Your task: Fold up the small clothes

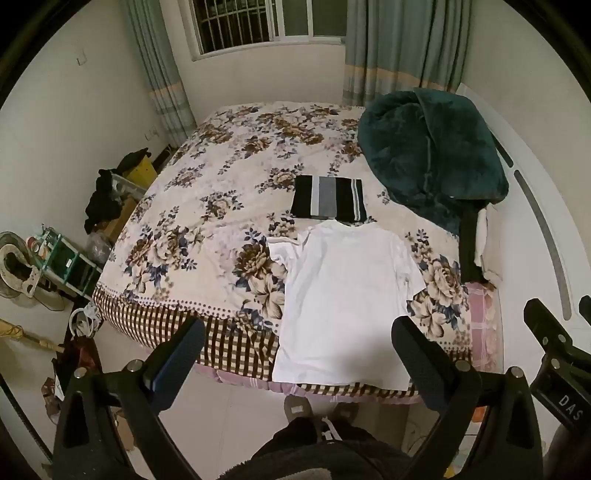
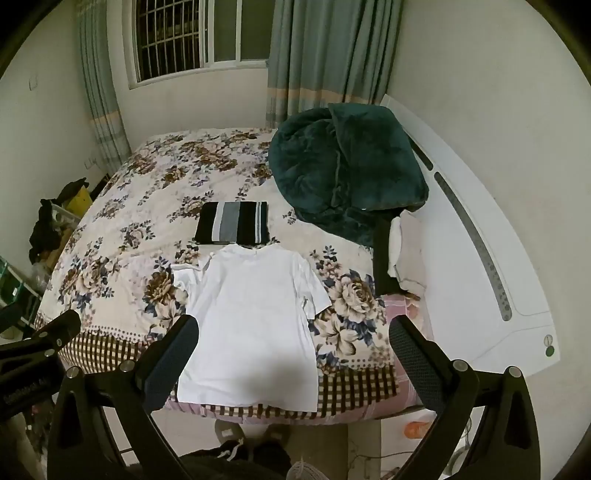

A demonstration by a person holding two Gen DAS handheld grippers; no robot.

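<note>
Lying flat on the flowered bed cover (image 1: pixel 207 236), a white T-shirt (image 1: pixel 343 295) is spreading out near the front edge of the bed, its hem reaching that edge and its collar pointing toward the window (image 1: pixel 251 22). Just beyond the collar, a folded striped garment (image 1: pixel 328 201) in black, grey and white is sitting, touching or nearly touching the shirt. A dark green blanket (image 1: pixel 432 155) is bunching up toward the headboard (image 1: pixel 543 229). The left gripper (image 1: pixel 299 339) is hovering above the shirt's lower part, spread wide and grasping nothing. The right gripper (image 2: pixel 293 339) is likewise hanging released and empty above the shirt's hem. The person's shoes (image 1: pixel 299 408) are showing on the floor below.
</note>
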